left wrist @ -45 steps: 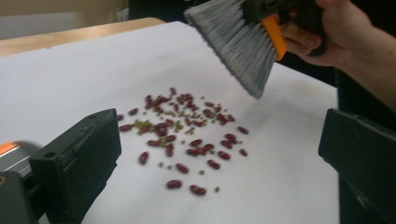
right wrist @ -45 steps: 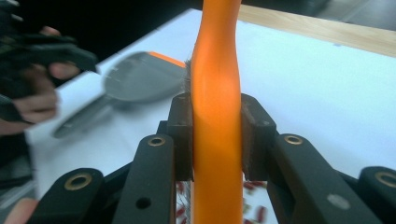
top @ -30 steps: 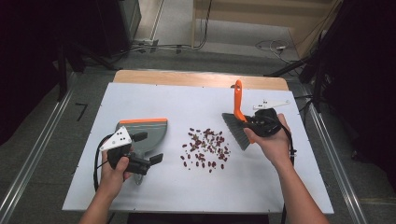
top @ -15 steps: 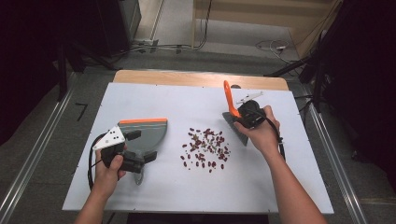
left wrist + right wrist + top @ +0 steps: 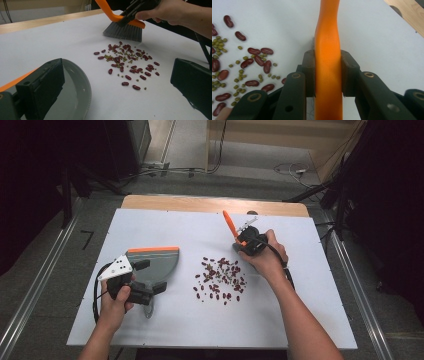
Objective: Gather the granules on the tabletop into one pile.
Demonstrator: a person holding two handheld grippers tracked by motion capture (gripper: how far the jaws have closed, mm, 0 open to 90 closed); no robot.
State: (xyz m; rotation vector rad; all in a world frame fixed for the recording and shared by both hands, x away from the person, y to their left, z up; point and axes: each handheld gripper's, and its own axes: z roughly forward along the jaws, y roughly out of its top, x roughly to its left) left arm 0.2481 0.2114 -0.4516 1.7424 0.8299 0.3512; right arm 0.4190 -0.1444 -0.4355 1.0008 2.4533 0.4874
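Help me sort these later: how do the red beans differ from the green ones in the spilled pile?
The red beans are dark red, long and kidney-shaped; the green beans are olive, small and round. The red beans spread out to the pile's edges, while the green beans mostly cluster in among them. Both lie loose on the white table, between the brush and the dustpan.

right gripper point(image 5: 244, 244) moved brush point(image 5: 123, 27) left, up to edge of bean pile point(image 5: 220, 279); orange handle now tilted more to the left.
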